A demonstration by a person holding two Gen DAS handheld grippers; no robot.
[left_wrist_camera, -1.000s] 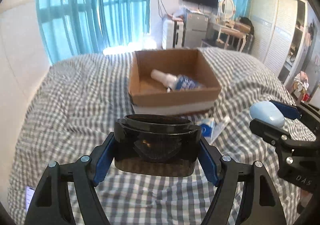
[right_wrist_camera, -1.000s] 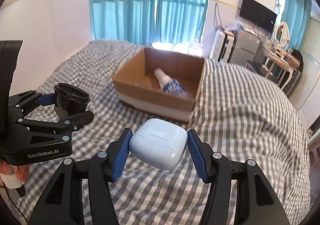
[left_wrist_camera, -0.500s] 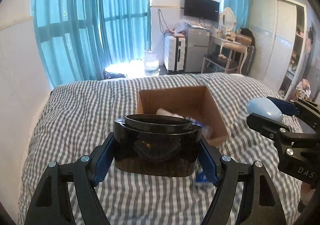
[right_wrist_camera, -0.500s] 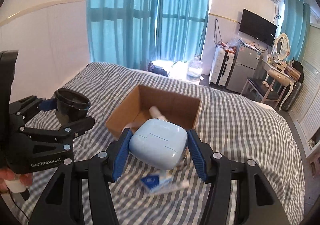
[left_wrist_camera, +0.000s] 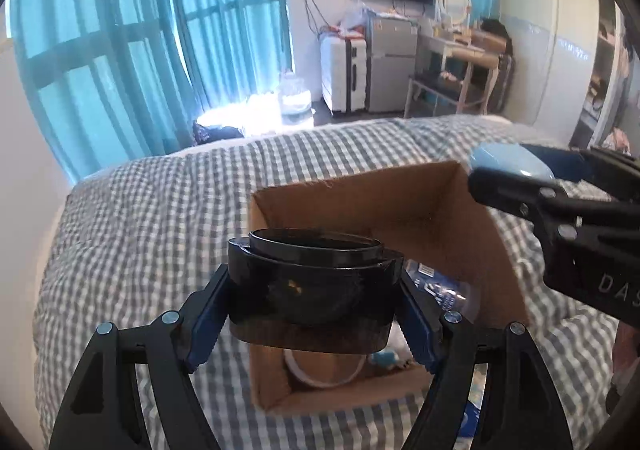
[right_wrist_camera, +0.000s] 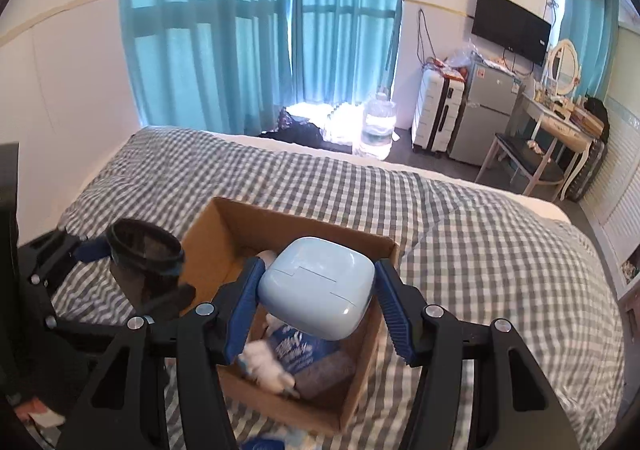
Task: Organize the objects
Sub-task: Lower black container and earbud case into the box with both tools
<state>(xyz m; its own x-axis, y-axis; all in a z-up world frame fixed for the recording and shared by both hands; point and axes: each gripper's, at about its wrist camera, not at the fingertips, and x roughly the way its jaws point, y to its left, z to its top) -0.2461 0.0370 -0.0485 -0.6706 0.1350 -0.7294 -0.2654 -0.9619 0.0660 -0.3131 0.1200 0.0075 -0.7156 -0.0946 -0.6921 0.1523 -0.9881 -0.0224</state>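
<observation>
Left tongs (left_wrist_camera: 314, 314) grip a black jar (left_wrist_camera: 314, 286), right tongs (right_wrist_camera: 318, 314) a blue case (right_wrist_camera: 318, 286), both above the box (right_wrist_camera: 224, 250) on the bed (right_wrist_camera: 480, 250).

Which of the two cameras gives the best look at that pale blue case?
The right wrist view: the case fills the middle, its lid seam plain, clamped by the right gripper above the box. The left wrist view catches only its rounded end at the right edge.

Teal curtains (right_wrist_camera: 256, 29) over bright window, wall-mounted TV (right_wrist_camera: 510, 31), white suitcase (right_wrist_camera: 438, 115), small fridge (right_wrist_camera: 486, 117), checked bedspread (right_wrist_camera: 480, 234)
</observation>
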